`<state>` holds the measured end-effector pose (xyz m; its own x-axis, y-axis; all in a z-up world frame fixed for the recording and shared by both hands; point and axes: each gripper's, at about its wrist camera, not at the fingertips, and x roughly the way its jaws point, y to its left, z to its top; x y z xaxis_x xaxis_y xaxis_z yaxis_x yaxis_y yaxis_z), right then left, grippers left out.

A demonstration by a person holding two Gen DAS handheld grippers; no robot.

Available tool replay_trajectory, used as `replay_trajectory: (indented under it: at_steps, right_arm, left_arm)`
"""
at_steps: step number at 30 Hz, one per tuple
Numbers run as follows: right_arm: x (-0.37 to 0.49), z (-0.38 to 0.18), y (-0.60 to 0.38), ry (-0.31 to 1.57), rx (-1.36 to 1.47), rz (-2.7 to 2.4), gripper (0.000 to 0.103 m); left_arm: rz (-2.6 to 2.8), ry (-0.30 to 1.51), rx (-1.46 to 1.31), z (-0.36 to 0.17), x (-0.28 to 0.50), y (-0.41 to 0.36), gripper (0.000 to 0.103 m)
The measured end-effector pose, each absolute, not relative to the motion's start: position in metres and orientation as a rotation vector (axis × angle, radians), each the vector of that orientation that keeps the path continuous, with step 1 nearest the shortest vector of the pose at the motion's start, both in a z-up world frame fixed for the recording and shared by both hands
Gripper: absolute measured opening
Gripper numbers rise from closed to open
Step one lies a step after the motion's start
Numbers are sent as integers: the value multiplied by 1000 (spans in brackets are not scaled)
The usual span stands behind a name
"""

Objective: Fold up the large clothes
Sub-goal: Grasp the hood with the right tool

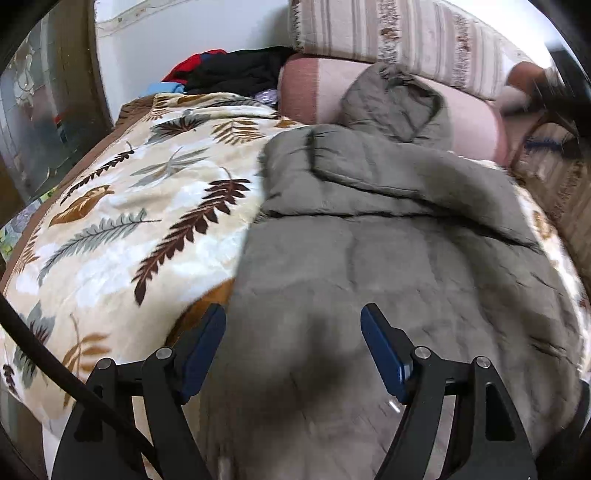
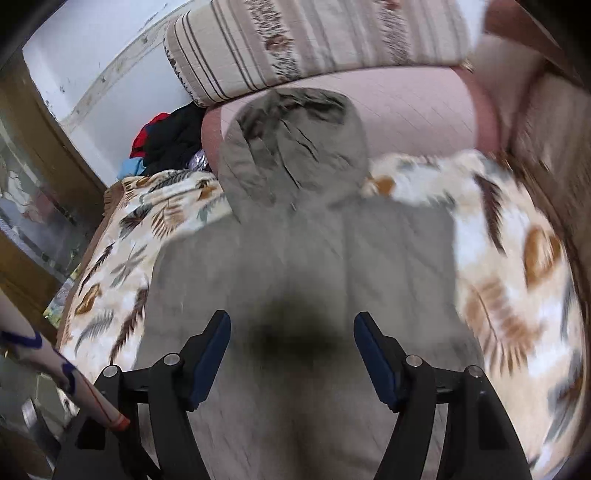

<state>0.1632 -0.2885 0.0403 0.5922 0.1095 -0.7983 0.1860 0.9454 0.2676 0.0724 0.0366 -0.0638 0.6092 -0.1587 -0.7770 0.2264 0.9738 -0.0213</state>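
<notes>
— Where is the coat, and what are your hands doing?

— The grey padded coat (image 1: 388, 258) lies on the bed's leaf-print blanket (image 1: 122, 221), hood (image 2: 295, 147) up against the pink cushion (image 2: 413, 110). My left hand-held gripper (image 1: 293, 347) hangs over its lower half with jaws spread and nothing between them. My right hand-held gripper (image 2: 291, 350) is spread too, empty, above the coat's middle.

— So which step is this?

— Between folds, I judge. In the left wrist view a sleeve or side panel already lies across the chest; the body is still long. Next I would pinch the hem at two corners and carry it up toward the hood, so both jaws must come low and bite the thick padding.

— Anything in the way?

— The striped cushion (image 1: 406, 33) and the pile of dark and red clothes (image 1: 229, 70) sit beyond the hood, clear of the fold. The black cable (image 1: 55, 365) by my left side could snag. The right view is blurred, so the coat's right edge I cannot tell.
</notes>
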Motion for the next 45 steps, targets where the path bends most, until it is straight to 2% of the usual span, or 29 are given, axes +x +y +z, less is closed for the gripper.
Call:
replay_trajectory:
  at_steps: [4, 6, 8, 11, 21, 22, 23, 24, 25, 32, 38, 42, 45]
  right_arm:
    - [255, 57, -279, 939, 325, -94, 75]
    - [303, 65, -276, 922, 329, -129, 78]
    - [342, 71, -274, 895, 324, -163, 85]
    - [407, 73, -279, 861, 345, -205, 91]
    - [515, 20, -309, 870, 562, -305, 92]
    - [517, 16, -309, 882, 554, -309, 80]
    - [520, 11, -309, 901, 542, -305, 43]
    - [521, 5, -309, 933, 542, -276, 22]
    - [519, 3, -309, 947, 536, -268, 13]
    - [433, 44, -273, 903, 303, -199, 9]
    - [304, 71, -227, 869, 201, -72, 7]
    - [212, 61, -197, 861, 171, 9, 7]
    - [163, 31, -184, 886, 207, 43, 7]
  left_arm:
    - [-185, 939, 21, -98, 107, 45, 75]
    - [-191, 952, -22, -112, 114, 51, 76]
    - [-188, 947, -60, -124, 117, 57, 84]
    - [-193, 928, -98, -130, 118, 60, 88]
    - [-209, 900, -89, -139, 120, 57, 96]
    - [-209, 900, -86, -140, 121, 57, 96]
    - [-209, 901, -86, -140, 121, 56, 97]
    - [-211, 902, -88, -140, 121, 57, 97]
    - [-213, 903, -88, -141, 122, 56, 98]
    - [-218, 908, -97, -139, 121, 57, 98]
    - [-231, 917, -121, -136, 120, 59, 98]
    - [-255, 928, -161, -131, 121, 66, 98]
    - [-221, 916, -204, -107, 111, 81, 97]
